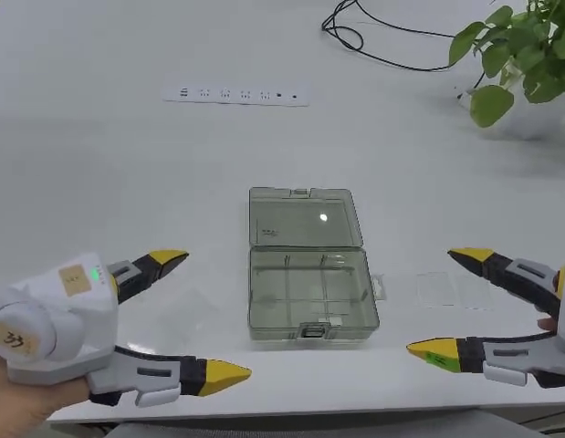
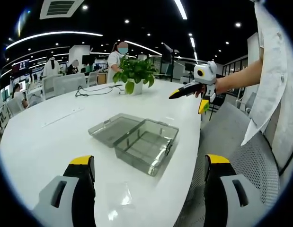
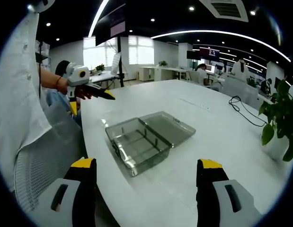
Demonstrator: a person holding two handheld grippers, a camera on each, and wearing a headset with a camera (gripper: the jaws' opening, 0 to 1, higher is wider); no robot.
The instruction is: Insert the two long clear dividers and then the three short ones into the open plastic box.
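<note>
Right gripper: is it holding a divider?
No, the right gripper has its jaws wide apart, gripping nothing, off to the side of the plastic box.

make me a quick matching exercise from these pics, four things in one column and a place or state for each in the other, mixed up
Column 1
1. plastic box
2. power strip
3. plant
4. left hand-held gripper

Column 2
A. green, at the far right of the table
B. jaws apart, near left edge
C. white, lying flat beyond the box
D. lid open, middle of the table

Pairs: 1-D, 2-C, 3-A, 4-B
</note>
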